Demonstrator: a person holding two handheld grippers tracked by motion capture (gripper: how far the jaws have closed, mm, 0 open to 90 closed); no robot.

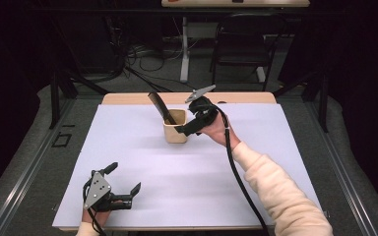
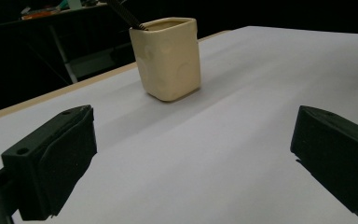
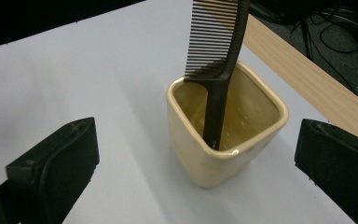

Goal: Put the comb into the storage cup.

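Comb look: the comb point(image 3: 216, 56) is black plastic, with a row of fine, close teeth along one edge of its upper half and a plain narrow handle below; the teeth end where the handle enters the cup.
Comb axis: its long axis runs steeply up out of the cup, handle end down inside, toothed end up. In the high view the comb point(image 1: 158, 106) leans up and to the left of the cup, away from the right gripper; in the right gripper view the teeth face left.
Comb place: it stands in the cup, beyond and between the right gripper's jaws, clear of both, its handle resting against the cup's inner wall.
Cup: the cup point(image 3: 223, 135) is cream-coloured glazed ceramic, squarish with rounded corners, upright on the white sheet point(image 1: 187, 172) that covers the table point(image 1: 236, 97). It sits ahead of the right jaws, centred between them, touching neither.
Right gripper: the right gripper point(image 1: 189, 125) is just beside the cup's right side, jaws spread wide with nothing between the pads.
Left gripper: the left gripper point(image 1: 125, 184) is near the table's close edge, well apart from the cup, jaws wide apart and holding nothing. In its own view the cup point(image 2: 168, 58) stands far ahead, nearer the left-hand jaw's side.
Hands: a cream sleeve point(image 1: 280, 191) leads to the right gripper.
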